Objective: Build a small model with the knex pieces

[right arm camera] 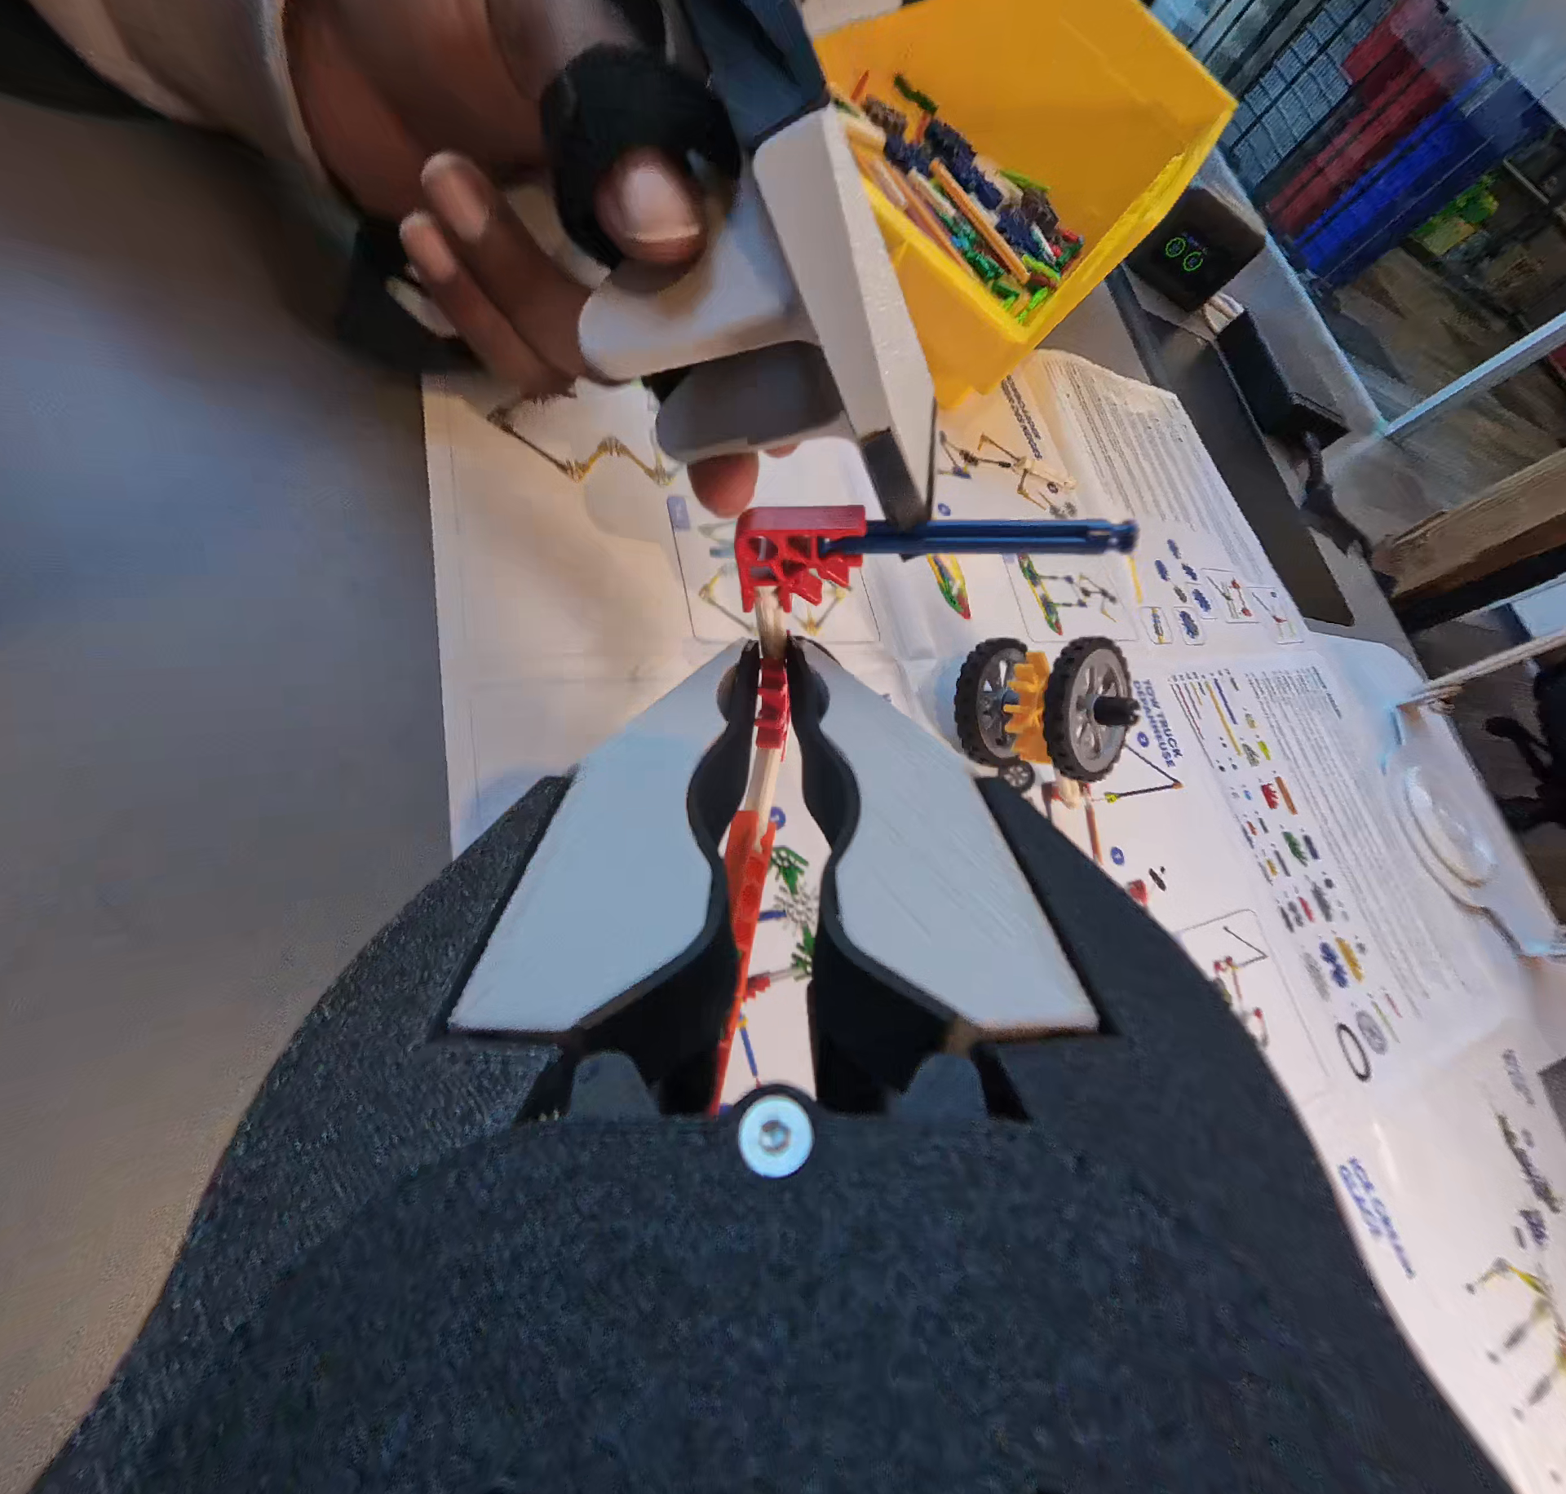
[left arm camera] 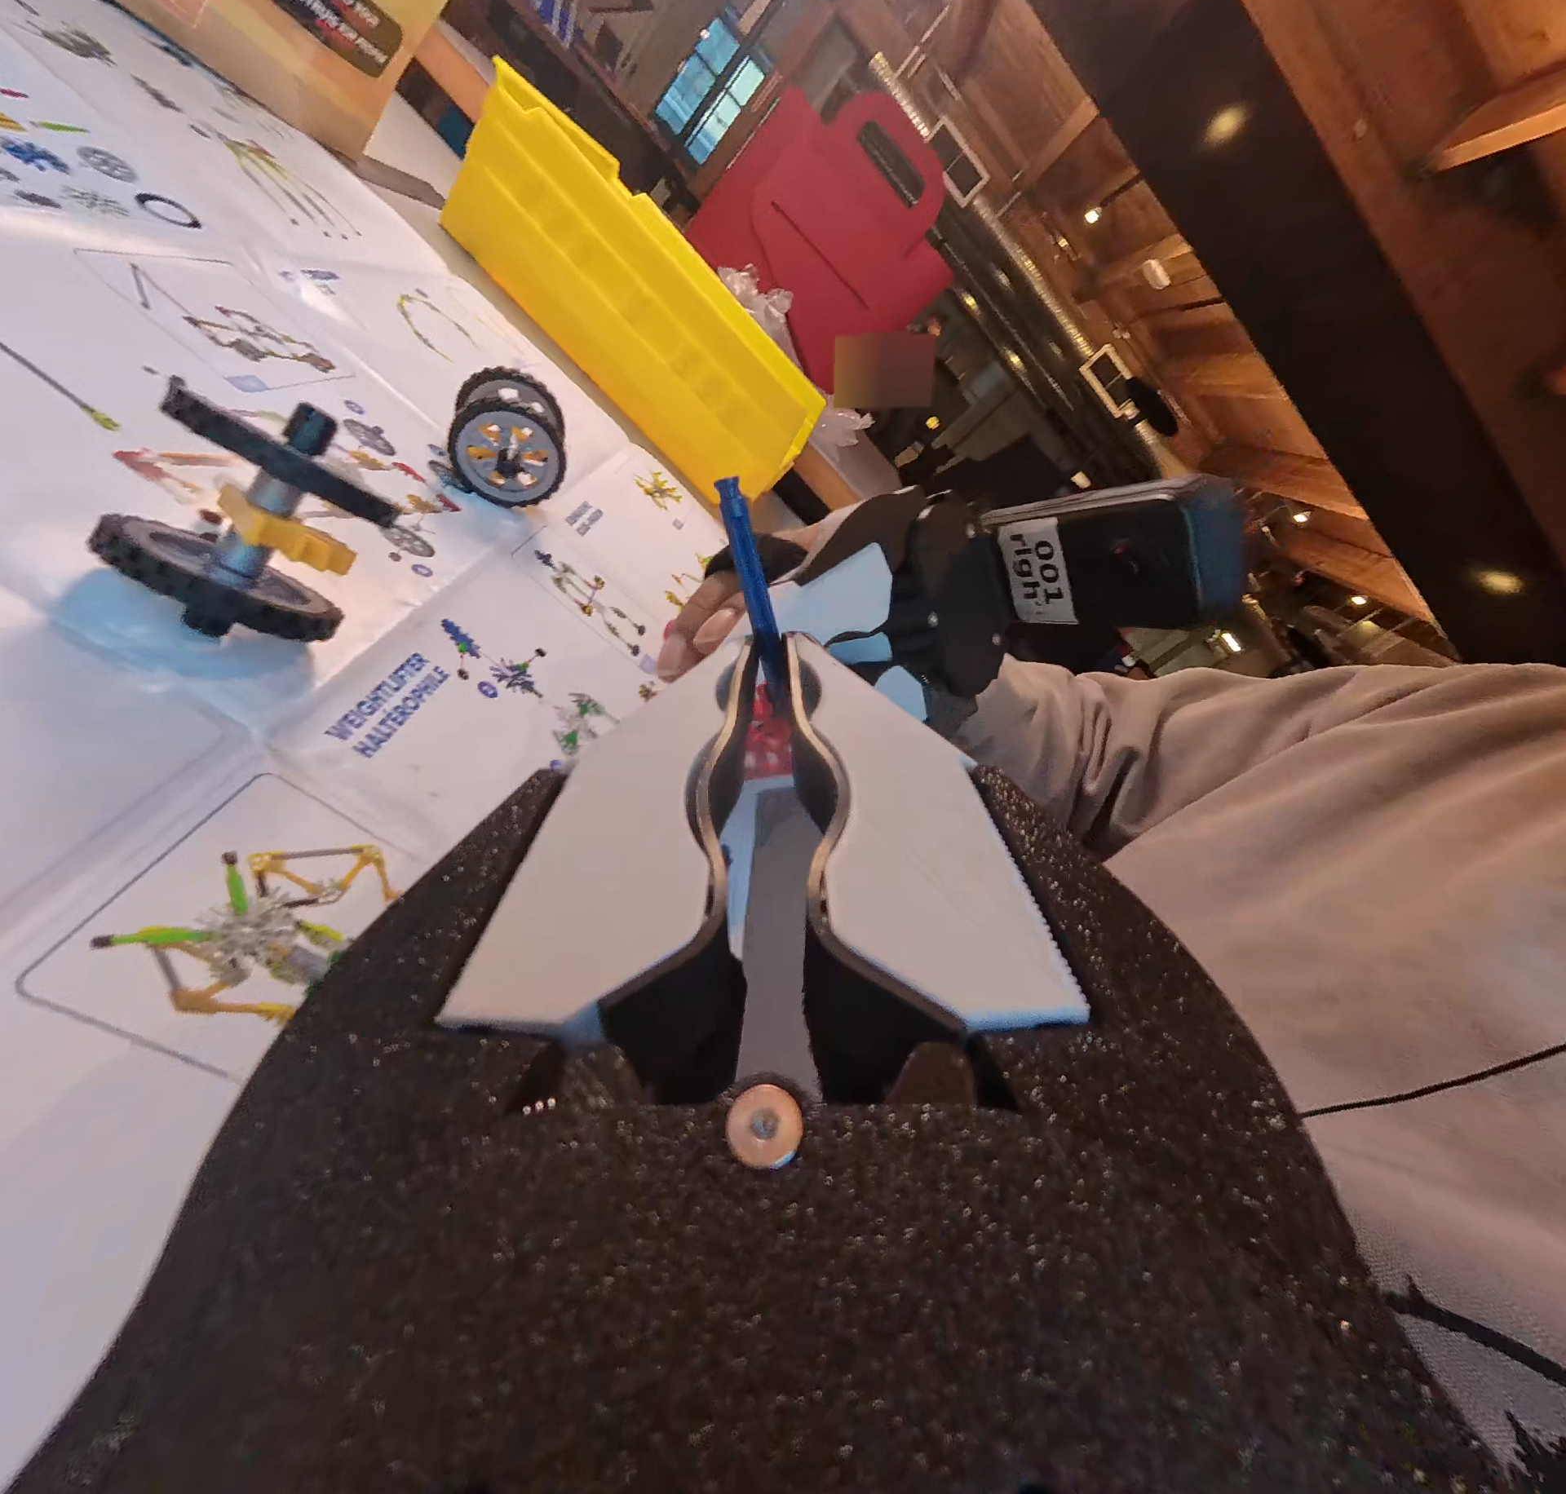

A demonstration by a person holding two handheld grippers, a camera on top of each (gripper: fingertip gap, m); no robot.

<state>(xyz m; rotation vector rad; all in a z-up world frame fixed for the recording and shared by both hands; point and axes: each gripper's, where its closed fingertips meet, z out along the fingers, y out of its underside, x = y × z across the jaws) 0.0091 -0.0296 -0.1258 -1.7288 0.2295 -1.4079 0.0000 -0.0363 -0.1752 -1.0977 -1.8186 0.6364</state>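
My right gripper [right arm camera: 771,648] pinches a red-and-cream rod assembly [right arm camera: 767,742]; its red connector [right arm camera: 784,555] carries the blue rod [left arm camera: 750,581] my left gripper [left arm camera: 767,648] clamps. Beyond sit the wheel pair [right arm camera: 1046,720] and yellow bin [right arm camera: 1059,140]

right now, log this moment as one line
left tongs: shut on blue rod | right tongs: shut on cream rod | both join red connector
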